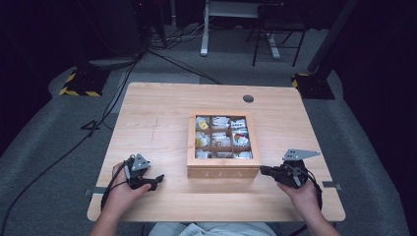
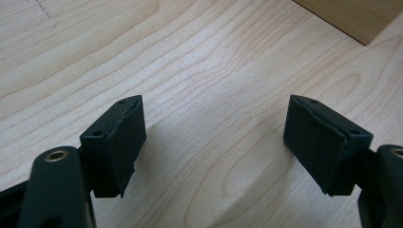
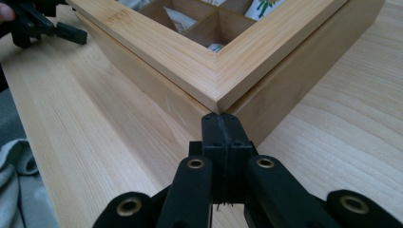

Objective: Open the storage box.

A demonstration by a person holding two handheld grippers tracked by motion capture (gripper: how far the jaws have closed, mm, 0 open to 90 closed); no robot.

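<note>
Your left gripper (image 1: 156, 180) lies low over the table (image 1: 157, 123), near its front left corner, held in your left hand (image 1: 120, 189) with its black cable looping back past your wrist. Its jaws stand wide apart with nothing between them; in the left gripper view the two dark pads (image 2: 121, 142) frame only bare, pale wood grain, and one corner of the wooden tea box (image 2: 356, 16) shows at the top right edge, well apart from the jaws. From above, that gripper points toward the box's front left corner without touching it. The tea box (image 1: 223, 172) sits in the middle of the table, closer to your edge than to the far one, its front wall facing you with faint lettering on it. Its windowed lid frame lies flat and closed on top, and through the window you can see the inner dividers and the packets of tea (image 1: 221, 135) sorted into compartments. To the right of the box, your right gripper (image 1: 264, 170) rests in your right hand (image 1: 302, 191), with its grey three-cornered plate standing up above it. Its jaws are pressed fully together and hold nothing. In the right gripper view the closed tips (image 3: 223, 130) sit right at the box's front right corner, just under the lid's edge; whether they actually touch the wood cannot be told.
</note>
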